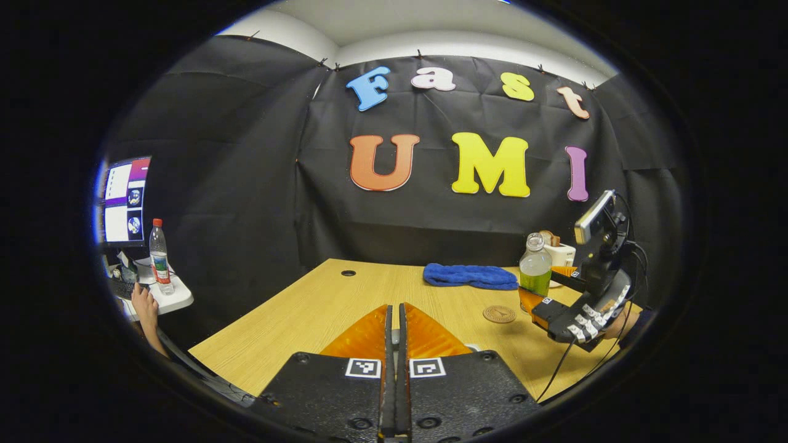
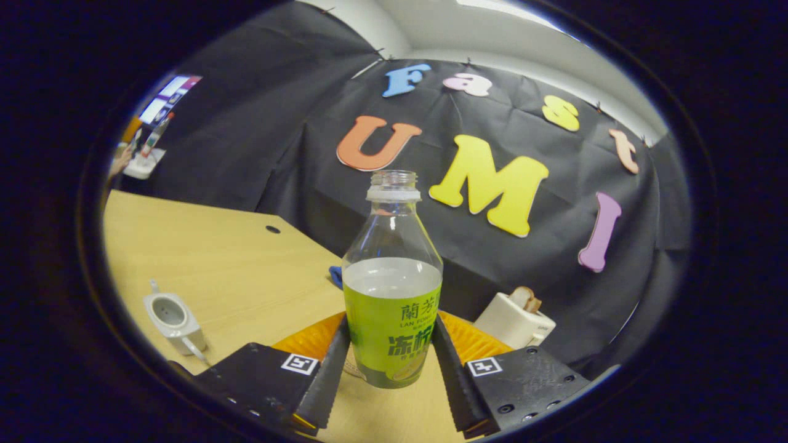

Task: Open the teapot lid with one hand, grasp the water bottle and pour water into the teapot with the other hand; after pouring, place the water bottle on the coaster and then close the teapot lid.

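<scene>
2 grippers working: your right gripper [image 2: 391, 369] is pinching the water bottle [image 2: 392, 289], left gripper [image 1: 394, 332] pressed together, teapot [image 2: 174, 320] standing open, pouring remaining.

Bare table [image 1: 345, 301] ahead; towel [image 1: 470, 276] and toaster [image 2: 514, 320] behind the bottle [image 2: 392, 295]

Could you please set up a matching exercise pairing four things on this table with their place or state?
Things:
1. water bottle
2. teapot
3. blue towel
4. coaster

Places or states:
a. lying flat on the table, nothing on it
b. standing with its top open
c. between the fingers of the right gripper
d. bunched up at the table's far edge, by the wall

Pairs: 1-c, 2-b, 3-d, 4-a
</scene>
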A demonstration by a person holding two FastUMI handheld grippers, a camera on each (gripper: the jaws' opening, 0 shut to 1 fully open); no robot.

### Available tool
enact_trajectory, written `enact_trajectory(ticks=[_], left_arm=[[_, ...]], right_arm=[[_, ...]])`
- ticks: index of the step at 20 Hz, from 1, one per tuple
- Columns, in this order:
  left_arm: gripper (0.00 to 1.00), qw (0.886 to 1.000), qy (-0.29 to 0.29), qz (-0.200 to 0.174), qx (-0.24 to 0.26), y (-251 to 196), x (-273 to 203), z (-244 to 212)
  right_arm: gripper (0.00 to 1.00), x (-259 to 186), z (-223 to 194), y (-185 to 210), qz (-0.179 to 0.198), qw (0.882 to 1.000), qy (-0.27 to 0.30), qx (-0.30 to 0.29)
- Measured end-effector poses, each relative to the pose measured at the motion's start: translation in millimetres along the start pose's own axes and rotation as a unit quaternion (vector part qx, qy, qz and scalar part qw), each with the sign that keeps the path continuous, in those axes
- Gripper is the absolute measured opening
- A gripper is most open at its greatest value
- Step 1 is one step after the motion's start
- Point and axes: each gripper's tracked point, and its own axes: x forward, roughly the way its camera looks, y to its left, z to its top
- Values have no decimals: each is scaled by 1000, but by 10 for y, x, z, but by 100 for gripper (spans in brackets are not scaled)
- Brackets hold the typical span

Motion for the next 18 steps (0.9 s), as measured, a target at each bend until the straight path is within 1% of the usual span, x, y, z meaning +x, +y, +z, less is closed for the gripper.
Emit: enact_trajectory(ticks=[1,2,3,4,5,6,7,8,9,10,12,16,18], left_arm=[[3,1000,0,0,0,-10,1,2],[3,1000,-1,4,3,0,5,6],[3,1000,1,9,5,24,18,-3],[3,1000,4,13,6,41,21,-22],[3,1000,5,14,7,54,26,-34],[3,1000,7,16,6,60,38,-51],[3,1000,9,19,6,76,47,-64],[3,1000,12,22,6,95,62,-79],[3,1000,15,23,7,95,80,-99],[3,999,19,24,10,94,97,-127],[3,999,25,29,14,103,125,-170],[3,999,30,27,24,31,153,-198],[3,999,27,21,26,-12,153,-180]], right_arm=[[75,72,-8,-19,6,1000,5,30],[72,155,-42,-40,11,998,13,59],[73,240,-84,-20,21,996,22,85],[75,336,-113,-20,26,994,29,106],[73,419,-125,-9,29,992,32,123],[72,461,-145,31,33,990,35,134],[72,537,-190,47,34,989,41,137],[75,613,-237,62,37,988,46,141],[75,668,-288,84,38,988,53,138],[72,685,-324,117,44,987,58,141],[72,725,-370,147,47,986,61,148],[75,795,-441,122,42,987,66,137],[76,824,-485,135,43,987,68,141]])
